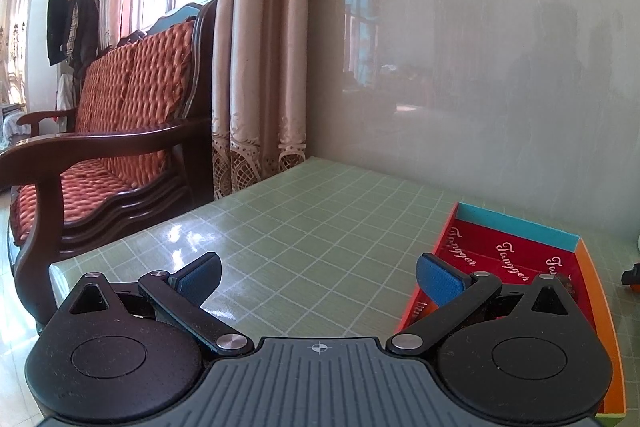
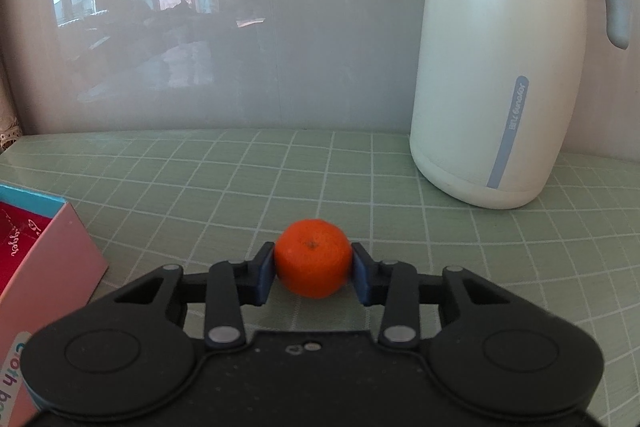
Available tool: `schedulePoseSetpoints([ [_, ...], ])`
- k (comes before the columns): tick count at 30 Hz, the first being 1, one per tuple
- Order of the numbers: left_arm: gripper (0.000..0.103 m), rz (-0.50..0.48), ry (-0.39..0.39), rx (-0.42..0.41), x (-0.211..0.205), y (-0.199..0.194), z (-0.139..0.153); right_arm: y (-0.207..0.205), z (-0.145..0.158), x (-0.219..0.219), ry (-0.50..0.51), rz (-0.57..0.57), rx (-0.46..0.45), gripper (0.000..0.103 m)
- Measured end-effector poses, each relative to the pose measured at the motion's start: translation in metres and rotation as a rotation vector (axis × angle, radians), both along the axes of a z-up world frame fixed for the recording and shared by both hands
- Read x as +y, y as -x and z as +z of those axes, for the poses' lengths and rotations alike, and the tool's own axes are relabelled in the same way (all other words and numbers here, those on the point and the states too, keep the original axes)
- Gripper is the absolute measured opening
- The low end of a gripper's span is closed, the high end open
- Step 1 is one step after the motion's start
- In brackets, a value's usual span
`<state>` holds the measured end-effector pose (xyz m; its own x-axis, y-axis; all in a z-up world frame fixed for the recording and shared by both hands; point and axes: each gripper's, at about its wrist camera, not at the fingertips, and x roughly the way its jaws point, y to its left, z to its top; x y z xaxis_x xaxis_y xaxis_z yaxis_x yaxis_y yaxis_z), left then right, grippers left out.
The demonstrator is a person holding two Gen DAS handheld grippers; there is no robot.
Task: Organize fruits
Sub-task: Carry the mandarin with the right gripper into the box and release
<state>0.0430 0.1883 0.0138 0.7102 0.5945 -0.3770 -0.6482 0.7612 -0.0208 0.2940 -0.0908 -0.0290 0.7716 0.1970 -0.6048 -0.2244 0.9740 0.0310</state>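
While the right gripper holds the orange between its two blue pads, one pad touching each side, the fruit sits centred straight ahead of the claw, stem dimple toward the camera. Whether it rests on the green checked table or hangs just above it cannot be told. The orange is round, so it has no long axis to align. The box lies to the left of this gripper, its pink outer wall near the left finger and its red lining visible at the frame edge. The likely next move is therefore a carry to the left and over that wall. Further back on the right stands a white jug, well apart from the fruit.

The left gripper is spread wide and holds nothing. Its right pad overlaps the near corner of the same box, which lies ahead and to its right. The right hand is the one already on the fruit.
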Motion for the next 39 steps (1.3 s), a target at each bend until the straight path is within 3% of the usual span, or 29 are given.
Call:
schedulePoseSetpoints([
  [26,0.103,-0.004,-0.042,0.009,-0.011,0.0,0.003,0.076,0.039,0.017,-0.023,0.148,-0.056,0.038],
  [39,0.103,-0.053,-0.02,0.011,-0.012,0.01,0.013,0.147,0.054,0.005,-0.09,0.172,-0.081,0.038],
])
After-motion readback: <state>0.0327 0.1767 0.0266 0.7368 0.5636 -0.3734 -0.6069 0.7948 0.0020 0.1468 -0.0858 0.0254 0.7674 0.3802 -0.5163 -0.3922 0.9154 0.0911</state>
